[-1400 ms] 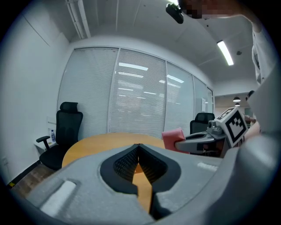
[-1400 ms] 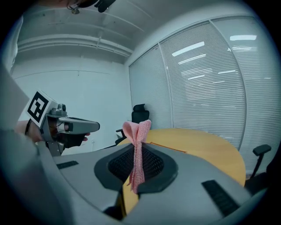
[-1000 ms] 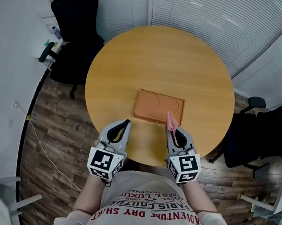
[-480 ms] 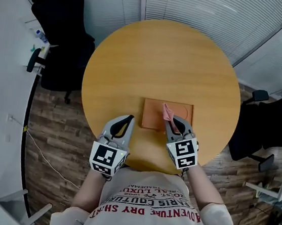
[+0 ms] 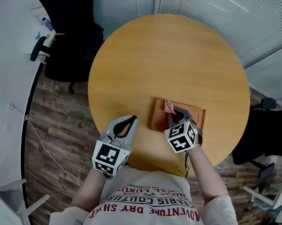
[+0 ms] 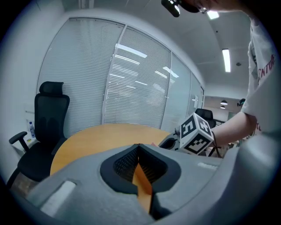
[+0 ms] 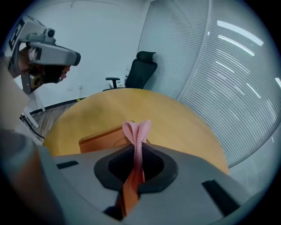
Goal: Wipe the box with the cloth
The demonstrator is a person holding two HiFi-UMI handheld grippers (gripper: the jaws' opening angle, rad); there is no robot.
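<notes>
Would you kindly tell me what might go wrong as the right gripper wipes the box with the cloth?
The box may slide. The left gripper is shut on nothing and apart from it, near the edge of the table, so nothing braces the box. Only a small fold of pink cloth shows beyond the right gripper, so the jaw tips might scrape the box.

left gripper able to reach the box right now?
Probably yes: only bare table lies between the left gripper and the box. The right gripper, holding the cloth, is over its middle.
</notes>
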